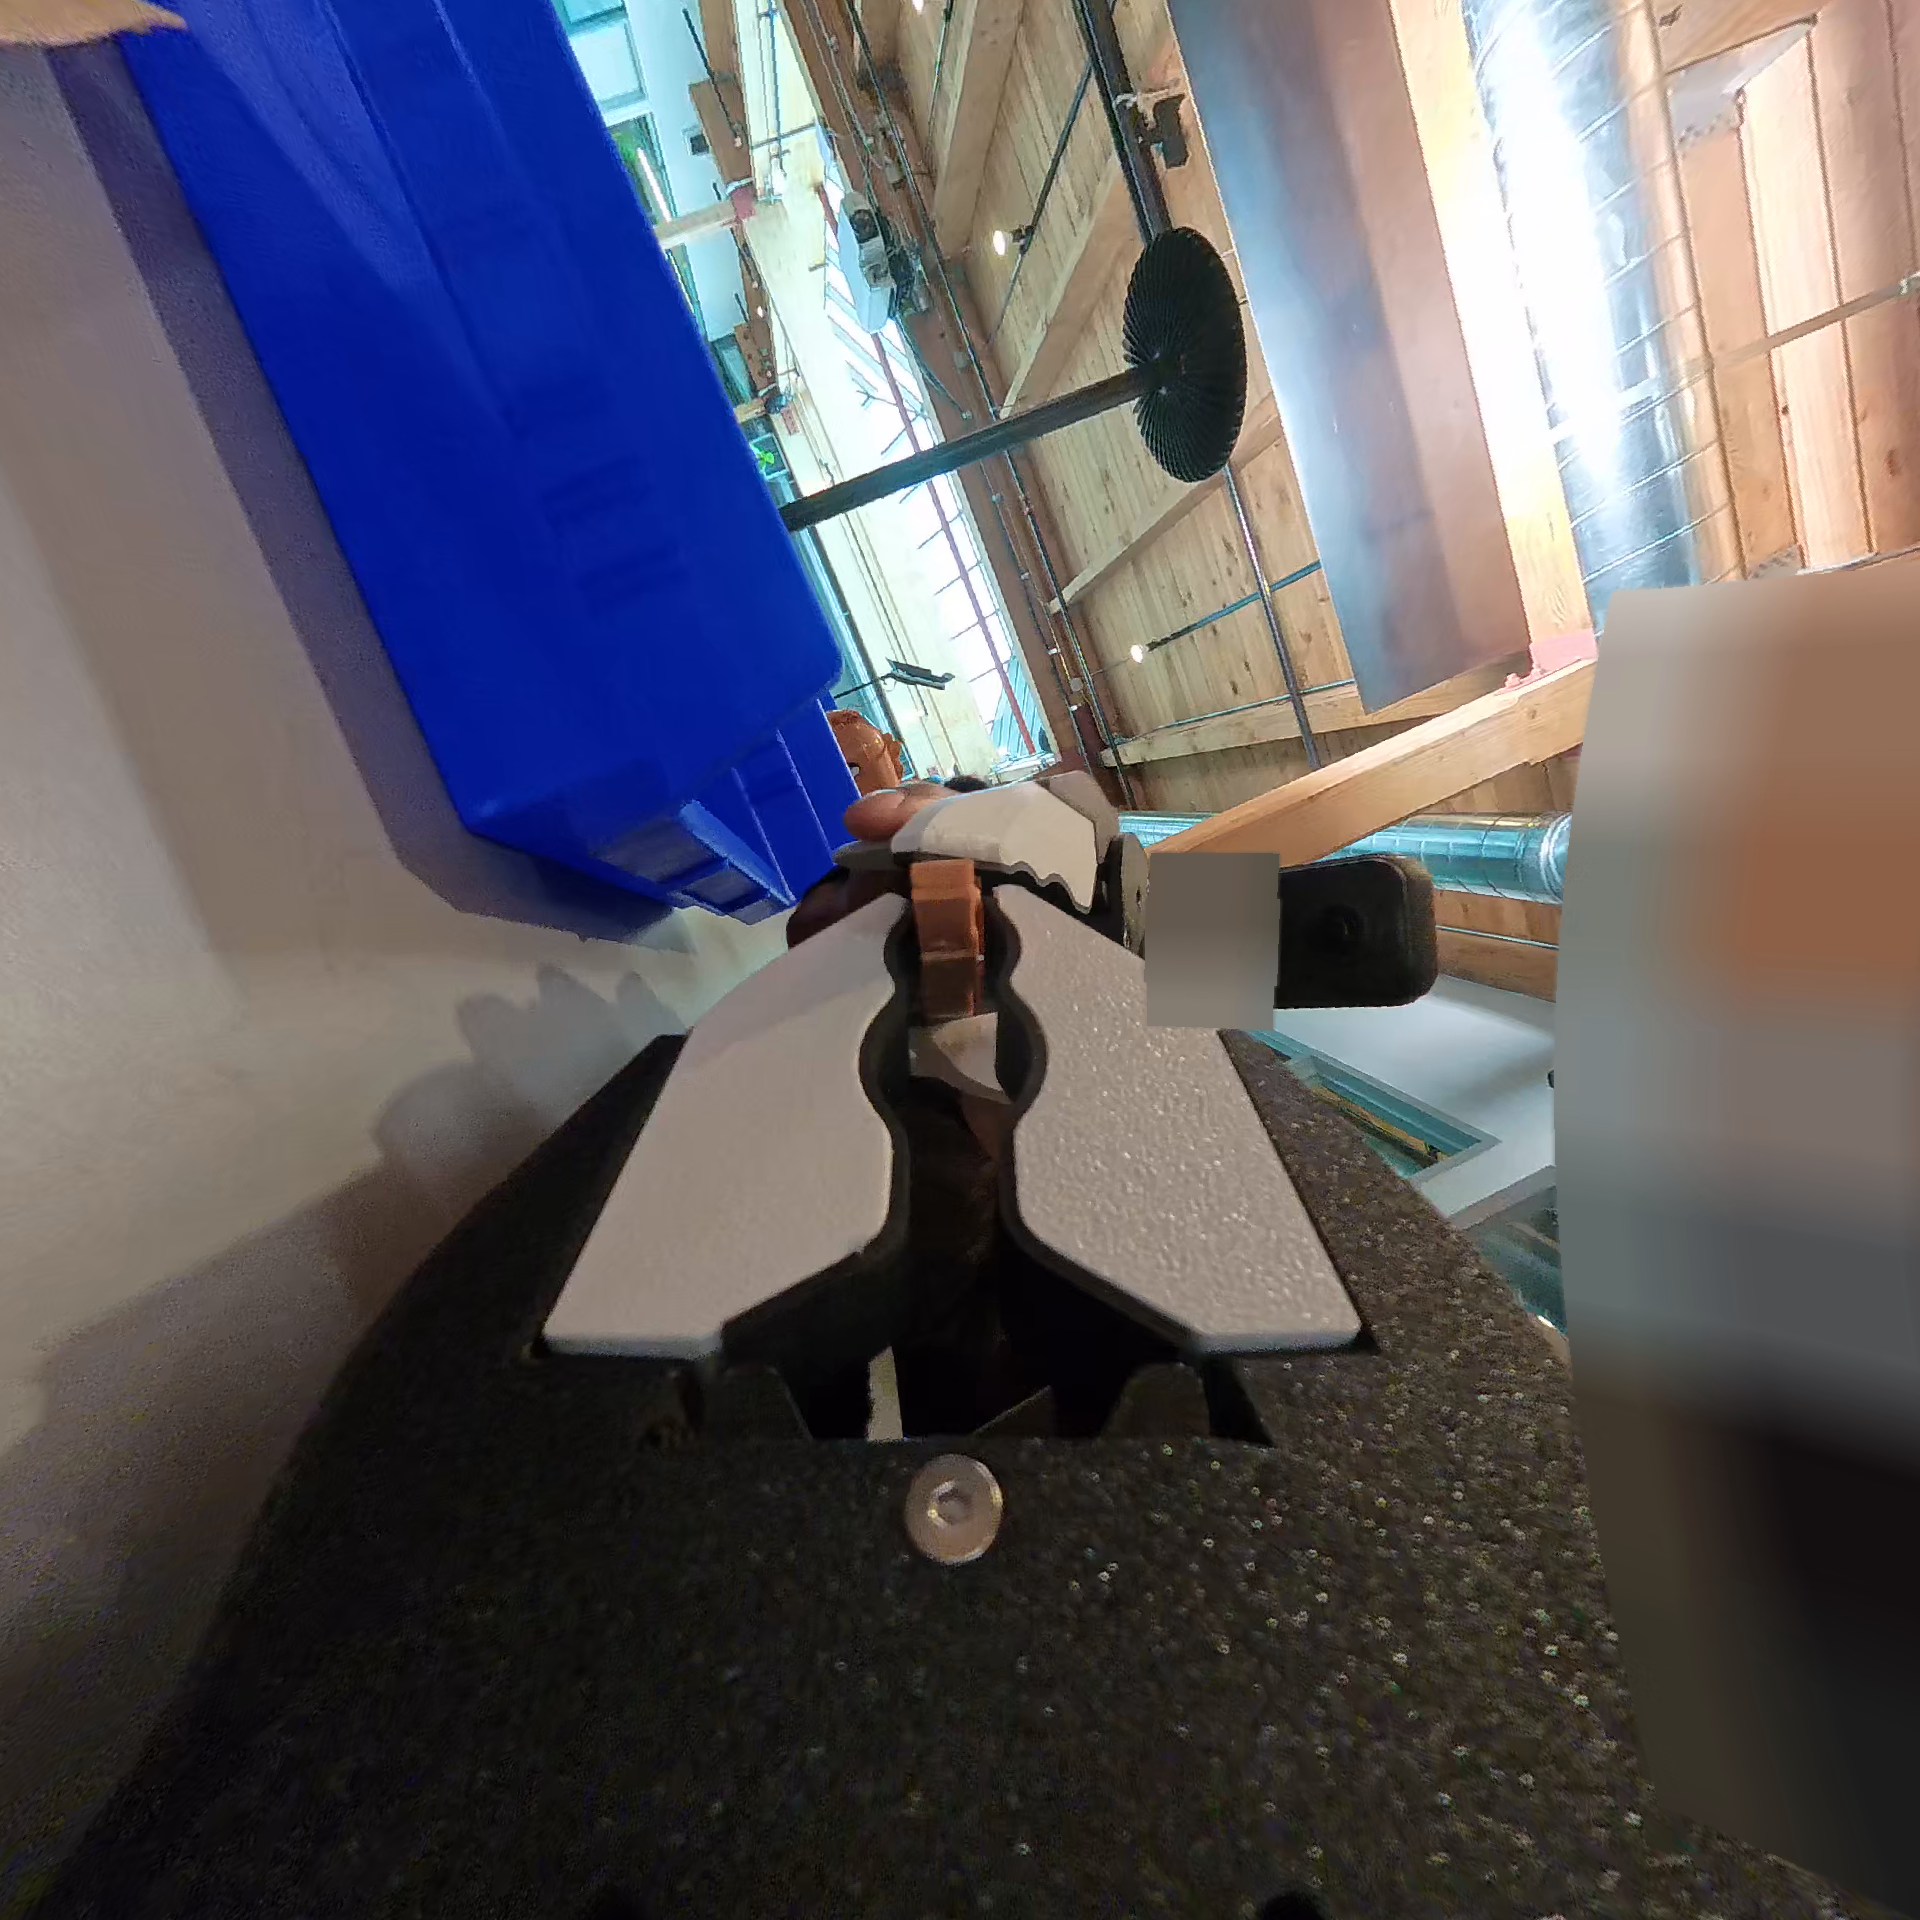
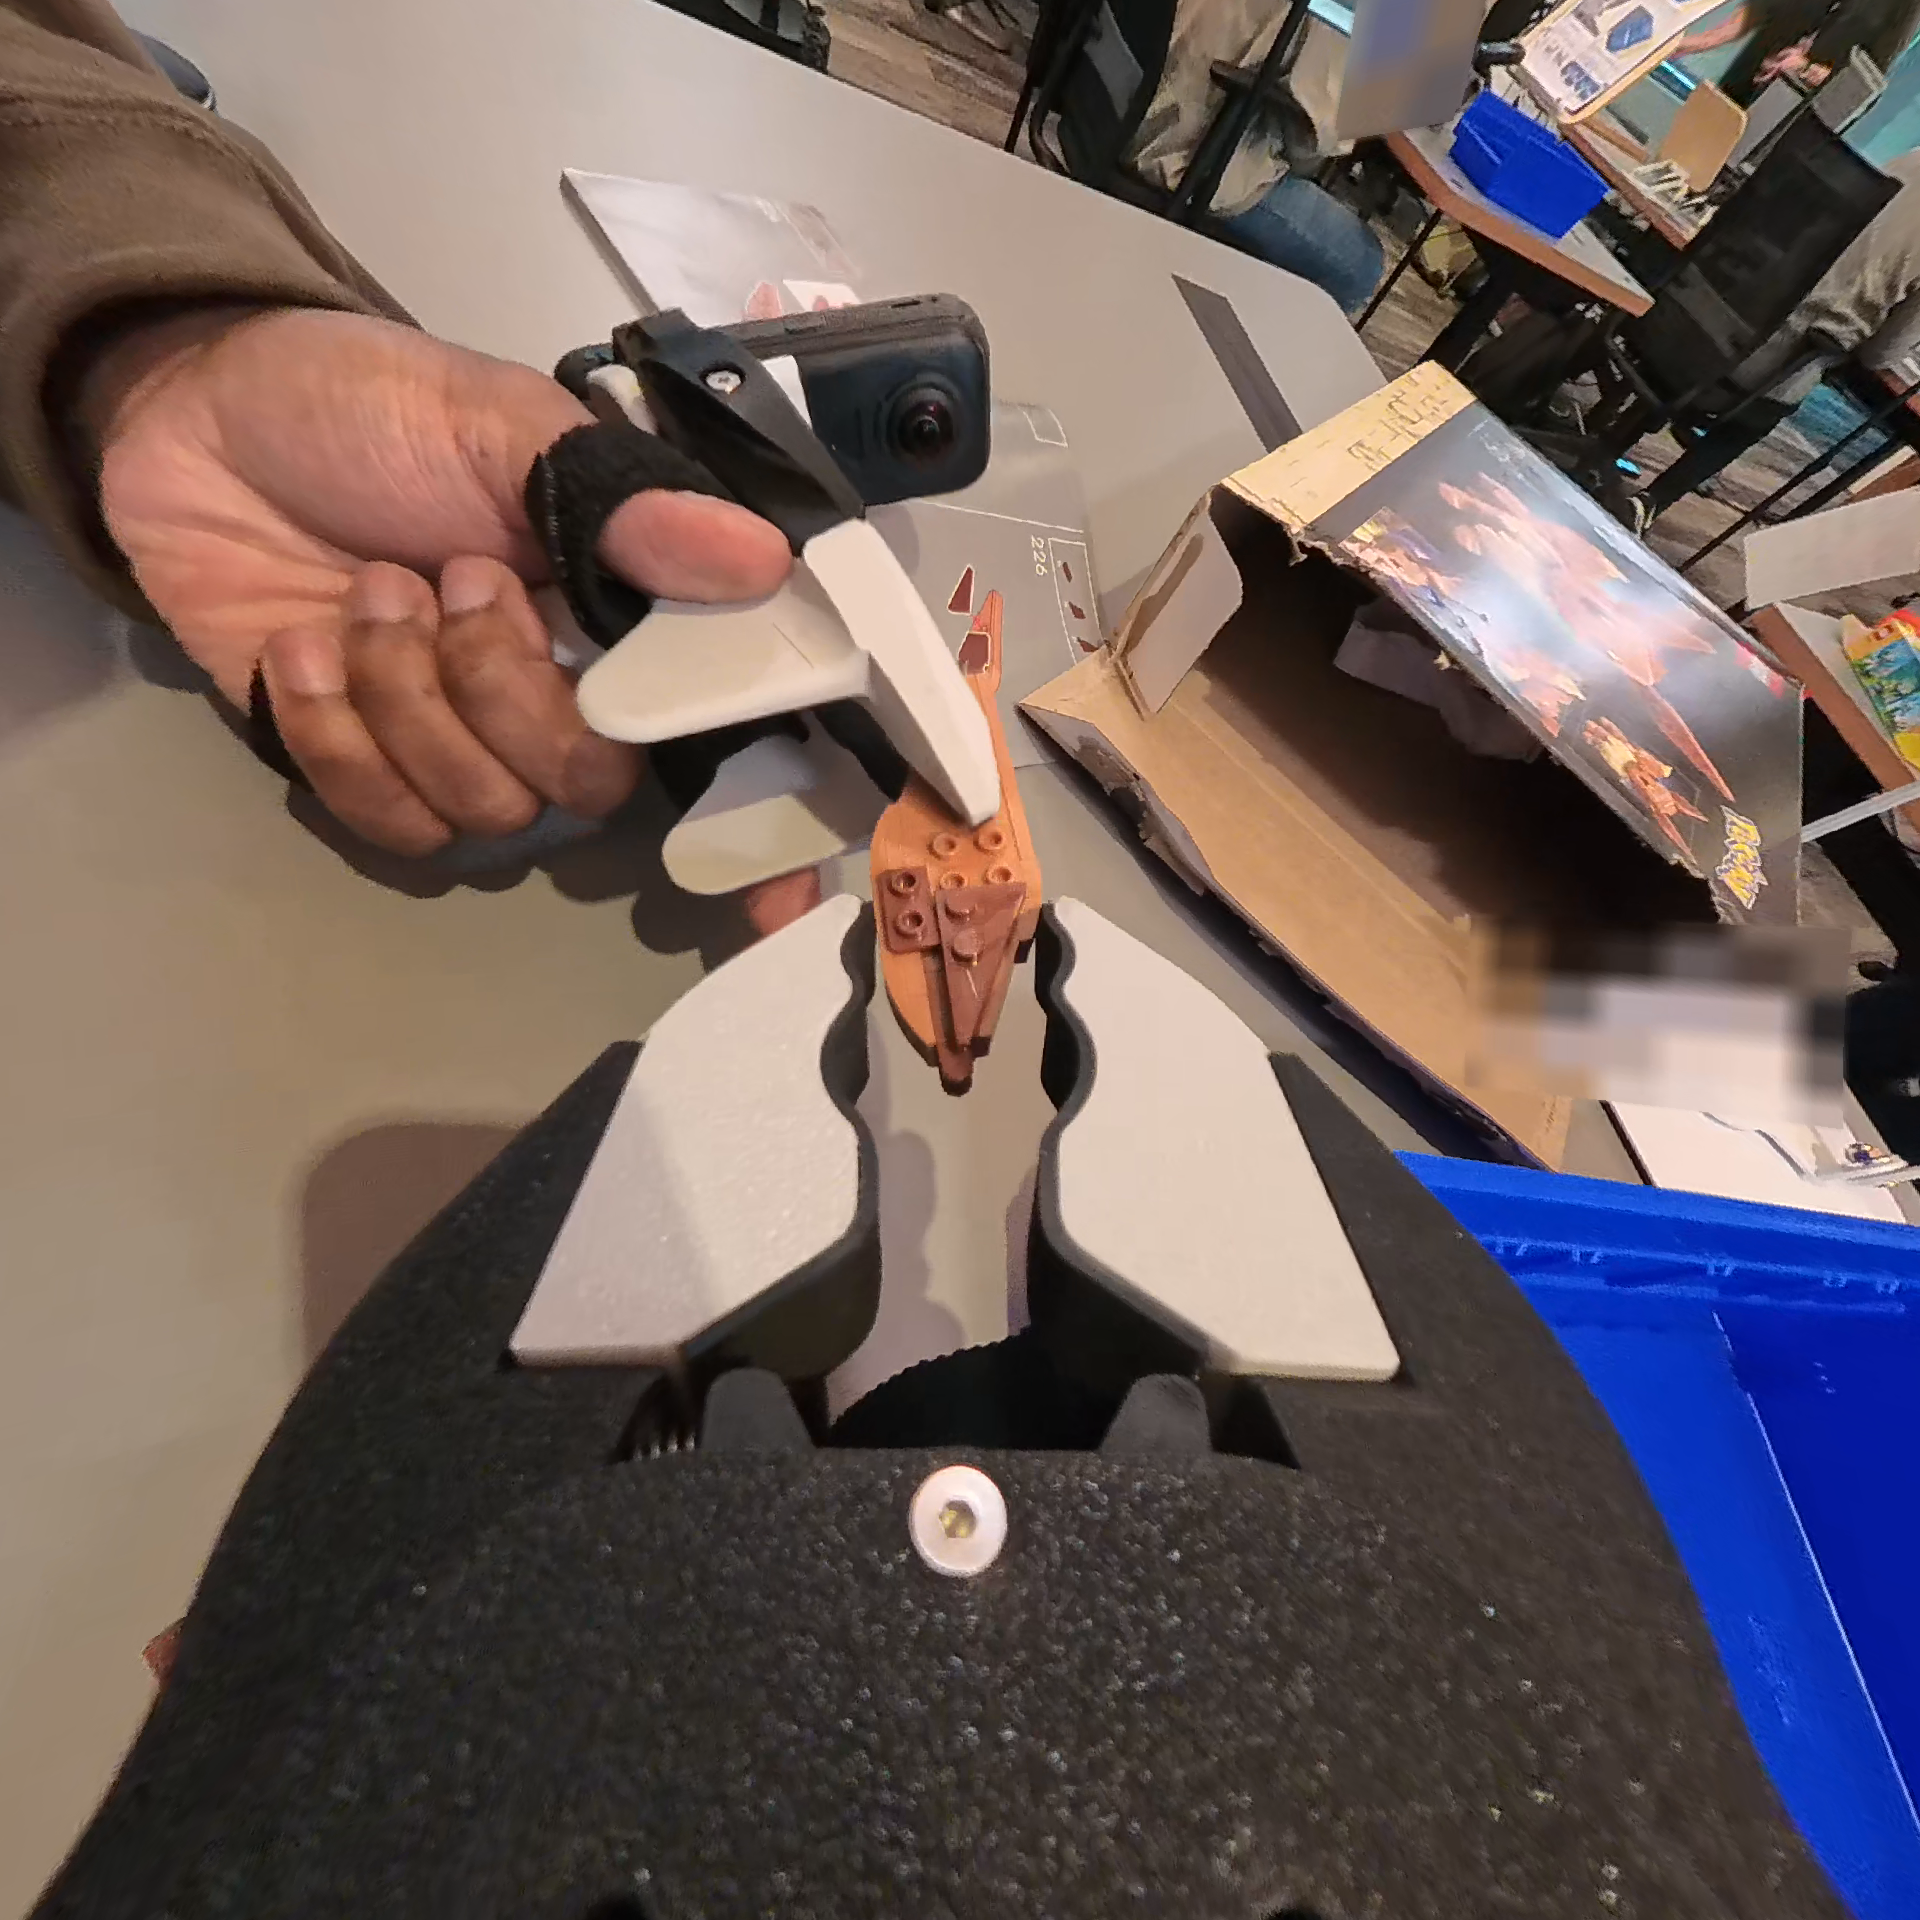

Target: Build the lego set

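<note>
Two grippers meet over my grey table (image 2: 312,1039): left gripper (image 1: 948,951) clamped on the orange brick wing (image 2: 961,925), right gripper (image 2: 951,971) spread around its tip without pressing, so I'd centre the wing between both pads before squeezing.

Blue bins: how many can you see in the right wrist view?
2. One blue bin sits close by at the lower right, beside the right gripper. A second, smaller one stands on a far table at the upper right. Others may be hidden.
</note>
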